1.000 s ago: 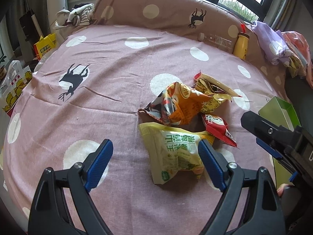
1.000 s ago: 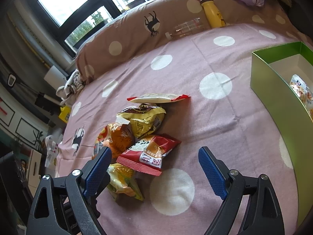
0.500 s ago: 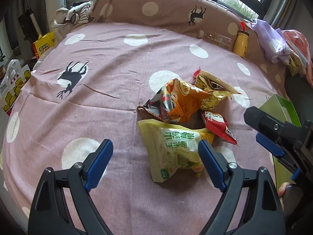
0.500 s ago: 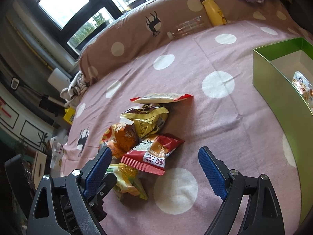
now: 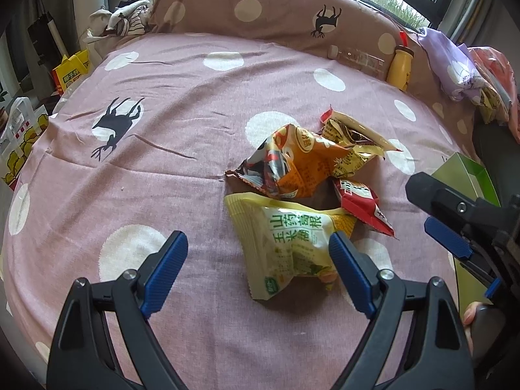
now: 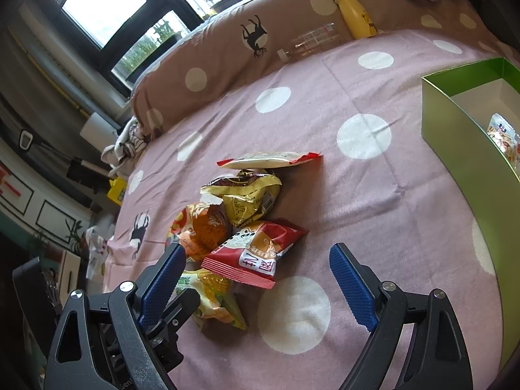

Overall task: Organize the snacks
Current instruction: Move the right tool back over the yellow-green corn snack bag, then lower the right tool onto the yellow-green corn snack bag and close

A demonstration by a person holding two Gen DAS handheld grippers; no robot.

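Your left gripper [image 5: 258,260] hanging wide apart, empty, over pink dotted bedspread [image 5: 169,175]. Yellow-green snack bag [image 5: 286,247] lying just ahead, toward 1 o'clock, touching orange bag [image 5: 299,169] beyond it. Your right gripper [image 6: 256,279] also spread wide, empty; red snack bag [image 6: 260,248] sitting at 12 o'clock between its fingers. Green box [image 6: 455,130] standing at 2 o'clock, holding one packet [image 6: 503,136].
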